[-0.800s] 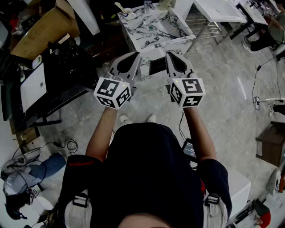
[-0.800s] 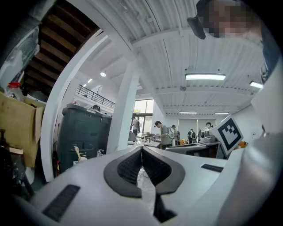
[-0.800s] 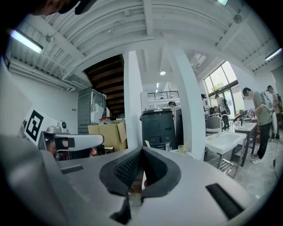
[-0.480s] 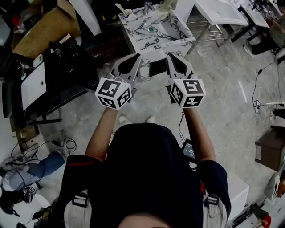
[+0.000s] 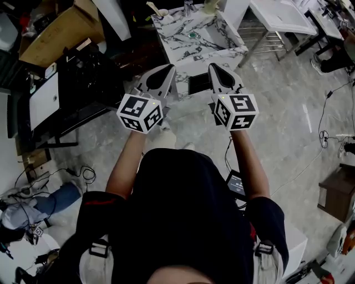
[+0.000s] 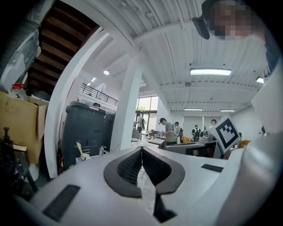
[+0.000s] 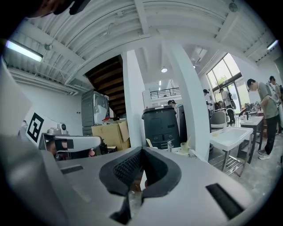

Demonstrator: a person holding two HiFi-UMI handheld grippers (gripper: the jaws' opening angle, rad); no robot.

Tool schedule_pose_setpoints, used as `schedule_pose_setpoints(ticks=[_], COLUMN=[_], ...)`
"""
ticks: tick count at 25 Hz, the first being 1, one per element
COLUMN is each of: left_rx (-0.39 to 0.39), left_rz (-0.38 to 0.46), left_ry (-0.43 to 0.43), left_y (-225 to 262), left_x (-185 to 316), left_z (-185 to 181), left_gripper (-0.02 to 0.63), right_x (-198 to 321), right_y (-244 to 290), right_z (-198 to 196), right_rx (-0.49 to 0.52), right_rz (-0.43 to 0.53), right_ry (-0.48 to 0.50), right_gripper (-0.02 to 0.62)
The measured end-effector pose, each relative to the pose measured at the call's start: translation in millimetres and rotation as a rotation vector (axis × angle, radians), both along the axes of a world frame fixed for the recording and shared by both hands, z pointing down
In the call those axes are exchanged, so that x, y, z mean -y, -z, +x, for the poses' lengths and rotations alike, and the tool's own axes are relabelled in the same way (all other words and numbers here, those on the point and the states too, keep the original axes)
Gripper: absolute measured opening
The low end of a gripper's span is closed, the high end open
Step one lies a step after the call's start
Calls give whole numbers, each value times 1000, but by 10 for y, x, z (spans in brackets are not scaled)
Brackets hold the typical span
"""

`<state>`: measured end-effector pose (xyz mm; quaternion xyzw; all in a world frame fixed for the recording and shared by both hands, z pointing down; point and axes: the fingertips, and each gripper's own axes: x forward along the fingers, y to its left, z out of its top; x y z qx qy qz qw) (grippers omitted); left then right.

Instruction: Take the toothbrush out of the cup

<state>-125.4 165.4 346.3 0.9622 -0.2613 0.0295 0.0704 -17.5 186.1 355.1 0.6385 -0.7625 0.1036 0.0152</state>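
Toothbrush (image 5: 151, 7), cream, leans in a small cup (image 5: 161, 13) at the far-left corner of the marble-look counter (image 5: 183, 47), straight ahead of the person and well apart from both grippers. L gripper (image 5: 171, 67) and R gripper (image 5: 211, 66) are held side by side in front of the chest, roughly level, tips twd the counter, near each other but not touching. L gripper view: jaws pressed together, ribbed black pads meeting on the centre line, nothing between them. Brush and cup show small at left in that view, w/ a tap (image 6: 101, 151) just beside, a dark bin (image 6: 86, 128) behind and a white pillar (image 6: 126, 110) to its right. R gripper view: jaws also pressed together and empty. Past them are the same counter end, a 2nd cup (image 7: 184, 148) w/ a yellowish item in it, a cardboard box (image 7: 110, 132) at left and a white sink (image 7: 232, 134) on a metal frame at right. Several people stand in the bkgd of both gripper views. Only print that shows clearly is the b/w square codes on each gripper's cube (image 5: 140, 112); anything else is too small to read. Cables trail over the grey tile floor (image 5: 288, 111).
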Motion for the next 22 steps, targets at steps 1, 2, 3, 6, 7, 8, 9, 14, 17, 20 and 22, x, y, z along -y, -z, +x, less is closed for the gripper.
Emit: schedule_pose_setpoints(ticks=[1, 2, 3, 6, 7, 8, 9, 14, 17, 20, 22], left_rx=[0, 1, 0, -15, -20, -21, -21, -28, -29, -30, -33], left_rz=[0, -2, -6, -27, -31, -33, -35, -45, -44, -44, -47], left_ry=[3, 5, 7, 1, -3, -6, -7, 2, 6, 5, 4], left_y=[-2, -8, -17, -31, -33, -39, -50, -95, -101, -93, -82], left_x=[34, 69, 103, 200, 234, 275, 324, 664, 903, 1148, 1311], left_z=[8, 18, 31, 96, 121, 142, 158, 194, 218, 247, 260], left_gripper=[13, 12, 12, 12, 13, 13, 14, 14, 12, 14, 14], right_x=[31, 62, 91, 184, 220, 262, 308, 626, 853, 1086, 1247], right_y=[1, -3, -12, -45, -52, -58, -66, -103, -107, -99, -92], right_z=[11, 21, 31, 81, 103, 124, 141, 208, 243, 268, 282], right_rx=[2, 4, 6, 8, 9, 9, 9, 3, 5, 7, 9], right_rz=[1, 0, -1, -9, -12, -14, -16, -21, -24, -27, -30], right_ry=[2, 3, 4, 4, 3, 2, 0, -8, -10, -12, -15], right_gripper=[34, 34, 33, 33, 34, 34, 34, 34, 34, 34, 34])
